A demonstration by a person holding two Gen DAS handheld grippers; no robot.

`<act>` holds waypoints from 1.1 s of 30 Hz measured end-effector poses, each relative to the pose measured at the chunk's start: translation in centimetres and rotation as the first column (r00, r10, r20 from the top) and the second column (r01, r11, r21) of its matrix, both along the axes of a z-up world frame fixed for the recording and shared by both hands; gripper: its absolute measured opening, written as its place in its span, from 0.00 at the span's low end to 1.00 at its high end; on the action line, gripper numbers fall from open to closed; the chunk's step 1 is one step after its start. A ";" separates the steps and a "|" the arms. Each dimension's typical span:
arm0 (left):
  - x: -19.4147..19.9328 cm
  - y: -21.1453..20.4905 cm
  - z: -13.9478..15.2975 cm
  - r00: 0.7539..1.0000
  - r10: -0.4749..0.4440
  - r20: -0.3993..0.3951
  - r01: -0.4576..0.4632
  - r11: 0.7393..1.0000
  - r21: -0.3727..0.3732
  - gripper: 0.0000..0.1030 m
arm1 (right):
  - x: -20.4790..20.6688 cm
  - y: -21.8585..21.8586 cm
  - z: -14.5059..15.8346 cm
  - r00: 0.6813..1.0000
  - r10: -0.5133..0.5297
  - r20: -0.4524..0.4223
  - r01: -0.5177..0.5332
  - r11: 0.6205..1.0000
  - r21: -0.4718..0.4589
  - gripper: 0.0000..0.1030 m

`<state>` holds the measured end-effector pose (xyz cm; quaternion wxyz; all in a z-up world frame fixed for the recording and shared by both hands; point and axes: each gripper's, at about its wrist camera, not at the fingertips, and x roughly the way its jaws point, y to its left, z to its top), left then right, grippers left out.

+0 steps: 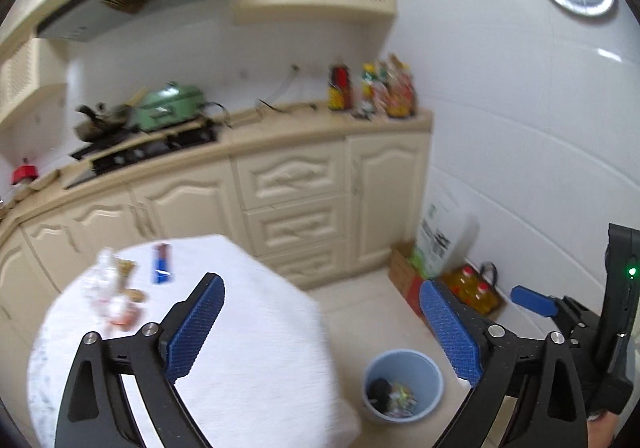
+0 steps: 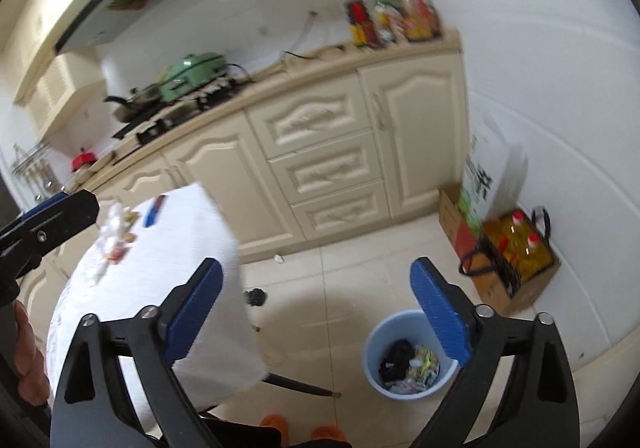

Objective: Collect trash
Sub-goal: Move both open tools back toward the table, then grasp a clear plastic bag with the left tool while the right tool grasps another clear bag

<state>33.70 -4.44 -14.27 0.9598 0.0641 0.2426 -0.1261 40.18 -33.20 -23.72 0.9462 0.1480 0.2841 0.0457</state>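
Both our left gripper (image 1: pixel 320 324) and right gripper (image 2: pixel 324 312) gape empty; bin (image 2: pixel 374 352) at five o'clock holds trash. Next, we judge, scraps (image 1: pixel 116 296) at ten o'clock on the table (image 1: pixel 256 348) need a reach.

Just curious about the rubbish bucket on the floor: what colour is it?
Light blue; the bucket shows best in the right wrist view.

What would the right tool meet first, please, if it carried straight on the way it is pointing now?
Probably the pale tiled floor, between the white-covered round table and the light blue plastic bin. The open right tool holds nothing, and nothing shows in between, though depth is uncertain.
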 end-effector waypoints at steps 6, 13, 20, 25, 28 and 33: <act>-4.4 10.0 0.7 0.991 0.121 0.064 -0.119 0.993 -0.024 0.98 | 0.6 8.1 3.3 0.992 0.121 0.045 -0.118 0.991 -0.057 1.00; -4.0 20.0 -1.0 0.954 0.297 0.039 -0.295 0.955 -0.038 0.99 | 3.8 17.4 3.8 0.963 0.268 0.026 -0.264 0.959 -0.108 1.00; -2.0 30.4 -3.9 0.883 0.461 -0.089 -0.468 0.880 -0.083 0.97 | 8.3 23.4 1.1 0.939 0.339 -0.053 -0.343 0.930 -0.135 1.00; 0.2 31.8 -7.0 0.874 0.449 -0.187 -0.466 0.883 -0.059 0.95 | 11.5 25.8 -1.0 0.923 0.369 -0.107 -0.381 0.912 -0.148 1.00; 3.1 31.5 -8.6 0.865 0.438 -0.244 -0.461 0.886 -0.043 0.93 | 13.2 26.7 -1.8 0.919 0.374 -0.126 -0.390 0.908 -0.154 1.00; 7.5 30.6 -11.2 0.851 0.394 -0.346 -0.421 0.907 -0.003 0.88 | 15.8 27.9 -2.5 0.918 0.370 -0.143 -0.391 0.903 -0.175 1.00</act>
